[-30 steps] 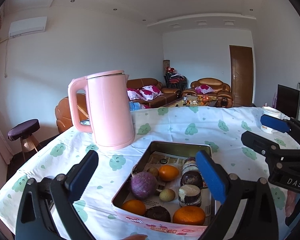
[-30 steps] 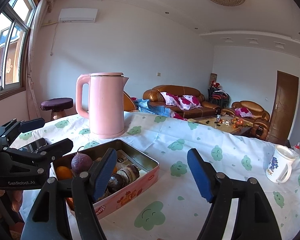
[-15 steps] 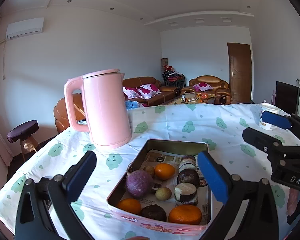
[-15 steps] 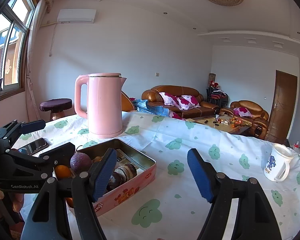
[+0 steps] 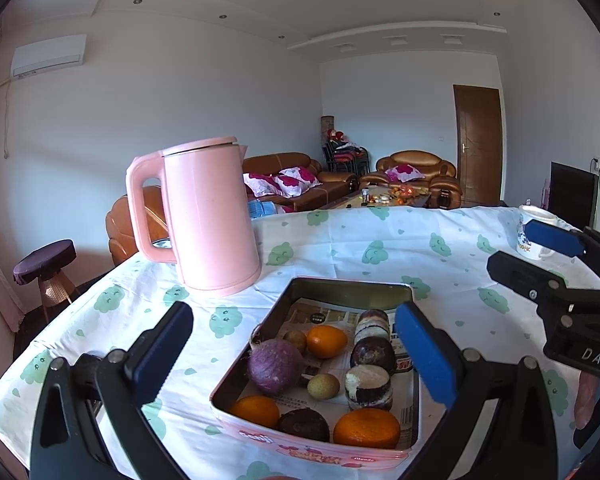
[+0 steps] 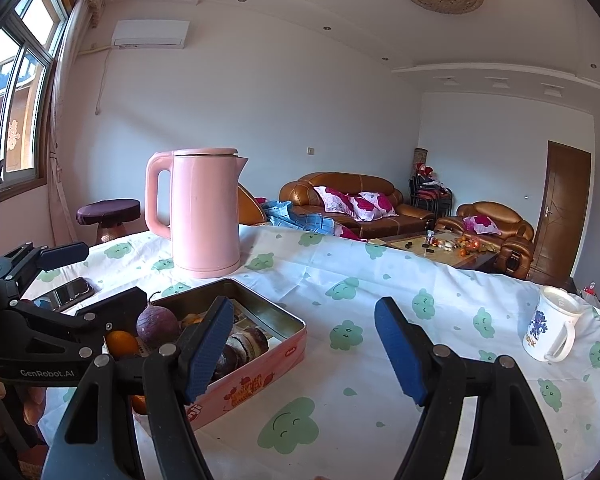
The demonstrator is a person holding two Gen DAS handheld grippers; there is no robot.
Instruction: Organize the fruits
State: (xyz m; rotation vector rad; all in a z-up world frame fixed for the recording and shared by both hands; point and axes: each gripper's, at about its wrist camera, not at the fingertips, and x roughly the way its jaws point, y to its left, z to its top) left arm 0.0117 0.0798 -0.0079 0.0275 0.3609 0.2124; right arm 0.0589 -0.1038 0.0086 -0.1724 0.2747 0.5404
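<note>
Left wrist | pink kettle (image 5: 208,220) behind fruit tin (image 5: 260,340) | mug (image 6: 550,330) far right | both grippers apart, empty

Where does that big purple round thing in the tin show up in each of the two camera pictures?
Left wrist view: the purple fruit lies at the tin's left side, lower centre of the picture.
Right wrist view: it shows lower left, over the tin's rim.
Shared landmark: the pink kettle stands behind the tin.
</note>
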